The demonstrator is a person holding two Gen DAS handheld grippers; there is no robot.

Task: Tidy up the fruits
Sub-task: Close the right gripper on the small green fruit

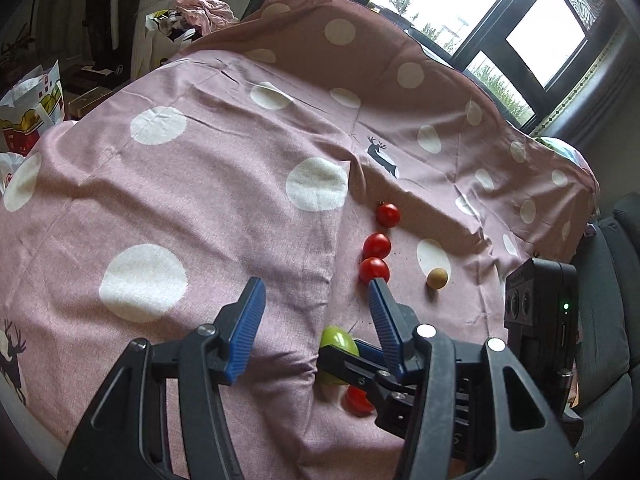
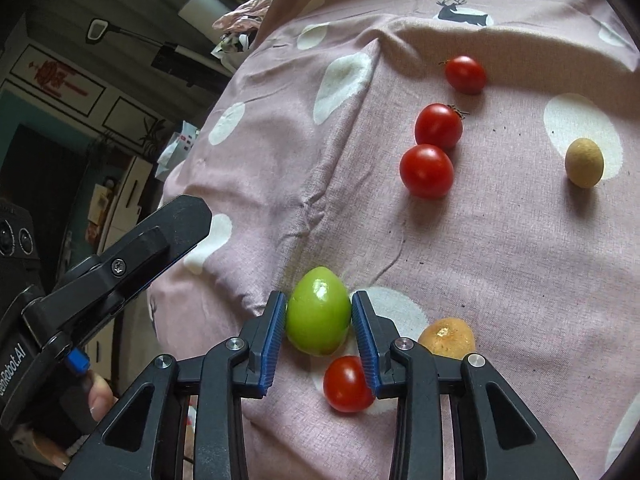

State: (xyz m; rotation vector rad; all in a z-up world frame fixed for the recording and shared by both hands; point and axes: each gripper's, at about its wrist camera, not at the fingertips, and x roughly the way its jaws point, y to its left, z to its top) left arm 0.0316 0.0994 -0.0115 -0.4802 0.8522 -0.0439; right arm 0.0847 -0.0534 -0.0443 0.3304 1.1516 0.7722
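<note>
Fruits lie on a pink dotted cloth point(image 2: 500, 260). My right gripper point(image 2: 319, 300) is shut on a green fruit point(image 2: 318, 314), its blue pads point(image 2: 276, 328) pressing both sides. A red tomato point(image 2: 346, 384) lies just below it and a yellow-brown fruit point(image 2: 446, 336) to its right. Three red tomatoes point(image 2: 426, 170) form a line further off, with a small tan fruit point(image 2: 584, 162) to the right. In the left wrist view my left gripper point(image 1: 316, 288) is open and empty above the cloth, near the closest tomato point(image 1: 374, 270); the green fruit point(image 1: 338, 342) shows in the right gripper below.
The cloth point(image 1: 180, 200) covers a raised surface that drops off at the left and front. Bags point(image 1: 32, 108) and clutter stand at the far left. A window point(image 1: 500, 20) is behind. A grey seat point(image 1: 612, 280) is at the right.
</note>
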